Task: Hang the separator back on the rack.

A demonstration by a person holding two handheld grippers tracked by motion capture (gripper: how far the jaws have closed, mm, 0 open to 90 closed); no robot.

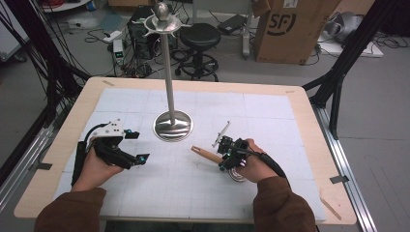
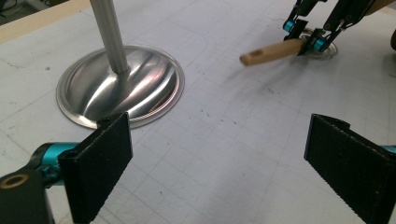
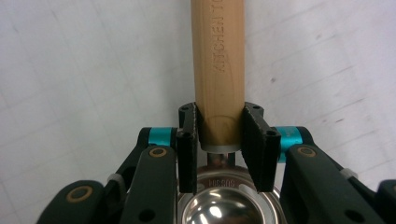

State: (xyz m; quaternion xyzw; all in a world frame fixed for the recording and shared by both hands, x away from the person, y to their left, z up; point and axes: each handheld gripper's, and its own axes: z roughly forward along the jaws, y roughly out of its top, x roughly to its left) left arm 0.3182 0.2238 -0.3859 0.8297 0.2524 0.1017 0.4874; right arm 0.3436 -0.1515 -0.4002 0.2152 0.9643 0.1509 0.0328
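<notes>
wooden handle (image 3: 218,70) lettering, right tool (image 3: 219,144) clamped

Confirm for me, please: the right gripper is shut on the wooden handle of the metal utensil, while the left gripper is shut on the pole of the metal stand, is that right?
Not quite. The right gripper is indeed shut on the wooden handle, but the left gripper holds nothing: the left gripper view shows its jaws wide open over bare table, with the metal stand standing apart beyond them.
</notes>
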